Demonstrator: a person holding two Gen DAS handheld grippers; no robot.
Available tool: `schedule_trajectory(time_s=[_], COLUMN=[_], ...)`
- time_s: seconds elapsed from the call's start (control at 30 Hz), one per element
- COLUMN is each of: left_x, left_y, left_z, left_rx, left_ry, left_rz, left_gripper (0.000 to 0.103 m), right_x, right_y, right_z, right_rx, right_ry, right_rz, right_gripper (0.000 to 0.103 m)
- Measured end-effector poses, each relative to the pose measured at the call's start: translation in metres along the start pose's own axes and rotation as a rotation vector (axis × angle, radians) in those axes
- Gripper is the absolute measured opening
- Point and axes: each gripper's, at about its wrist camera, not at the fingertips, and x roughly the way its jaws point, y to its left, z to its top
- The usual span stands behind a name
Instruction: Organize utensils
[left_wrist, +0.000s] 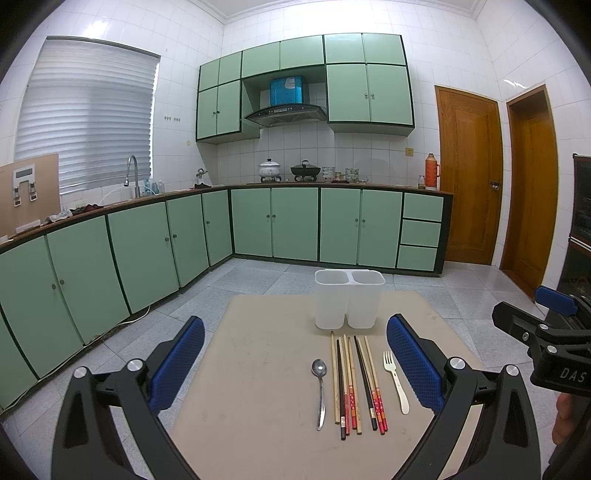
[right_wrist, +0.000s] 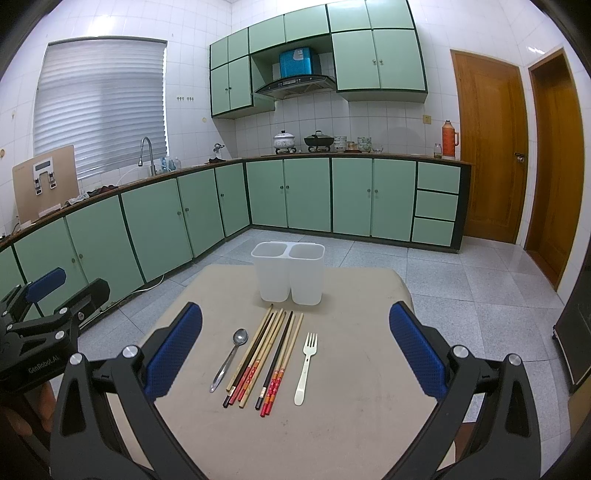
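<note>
A white two-compartment utensil holder (left_wrist: 349, 299) (right_wrist: 289, 272) stands empty at the far side of a beige table (left_wrist: 258, 369) (right_wrist: 351, 369). In front of it lie a metal spoon (left_wrist: 320, 391) (right_wrist: 229, 358), several chopsticks (left_wrist: 354, 384) (right_wrist: 267, 360) side by side, and a white fork (left_wrist: 396, 380) (right_wrist: 306, 367). My left gripper (left_wrist: 295, 363) is open and empty above the table's near side, its fingers straddling the utensils. My right gripper (right_wrist: 295, 354) is open and empty, also above the utensils. The right gripper shows in the left wrist view (left_wrist: 546, 332); the left gripper shows in the right wrist view (right_wrist: 48, 306).
The table stands on a grey tiled floor (left_wrist: 258, 277). Green base cabinets (left_wrist: 147, 251) under a countertop run along the left and back walls. Two wooden doors (left_wrist: 469, 177) are at the right. A dark cabinet (left_wrist: 580, 240) stands at the far right.
</note>
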Motion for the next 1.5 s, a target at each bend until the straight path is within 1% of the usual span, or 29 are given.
schedule_trajectory(time_s=[0.83,0.9,1.27,1.33,1.37,1.5], left_x=[0.006,0.001,0.002,0.0,0.001,0.003], left_y=[0.007,0.0,0.001,0.0,0.001,0.006], left_z=[0.001,0.0,-0.001,0.0,0.0,0.0], left_rx=[0.001,0.003,0.005,0.004,0.003,0.003], left_ry=[0.001,-0.001,-0.001,-0.001,0.0,0.005], left_rz=[0.004,0.004,0.005,0.004,0.005,0.007], left_gripper=[0.097,0.097,0.097,0.097,0.097,0.097], right_x=[0.002,0.002,0.003,0.004,0.011,0.013], right_y=[-0.001,-0.002,-0.001,-0.003,-0.004,-0.004], right_z=[-0.001,-0.001,-0.002,-0.003,-0.01,-0.013], right_rx=[-0.001,0.0,-0.005,-0.008,-0.008,-0.006], right_ry=[-0.001,0.0,-0.001,-0.001,0.001,0.003], right_rz=[0.0,0.0,-0.004,-0.006,-0.008,-0.009], right_gripper=[0.098,0.098,0.098,0.098,0.098,0.098])
